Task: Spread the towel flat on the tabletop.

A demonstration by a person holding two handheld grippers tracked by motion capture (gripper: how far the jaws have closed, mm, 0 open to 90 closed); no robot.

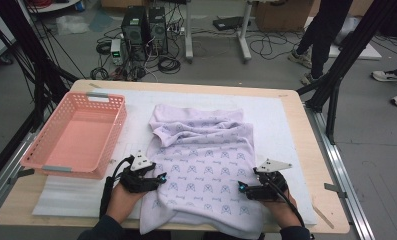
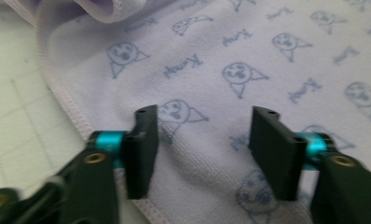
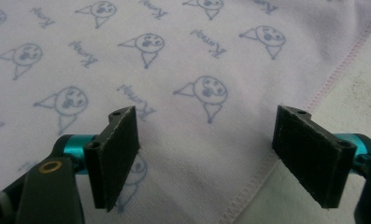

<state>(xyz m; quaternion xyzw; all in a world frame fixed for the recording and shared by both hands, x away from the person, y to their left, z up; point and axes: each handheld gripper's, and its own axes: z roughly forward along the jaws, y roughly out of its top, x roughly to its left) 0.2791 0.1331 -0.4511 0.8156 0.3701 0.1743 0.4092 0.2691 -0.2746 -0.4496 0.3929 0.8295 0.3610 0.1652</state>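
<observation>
Pale lilac terry towel w/ blue cartoon-face print (image 1: 206,165) lying spread, partly rumpled at far end, on white padded mat (image 1: 281,120) atop light wooden table (image 1: 311,150); near edge of towel hanging over table's front edge. Salmon-pink plastic lattice basket (image 1: 76,132) just left of towel, on table's left portion, not touching cloth. Left gripper (image 1: 158,179) at towel's near-left hem, jaws apart over the cloth, stitched border running beneath left jaw; nothing pinched between pads (image 2: 143,149). Right gripper (image 1: 242,187) at towel's near-right hem, jaws spread wide, released; hem seam passing just inside right pad (image 3: 309,149), bare mat beyond it. Fabric visible between both pairs of jaws, pads clear of it in both gripper views. Person's hands w/ dark sleeves entering at table's front edge, one either side of towel.
</observation>
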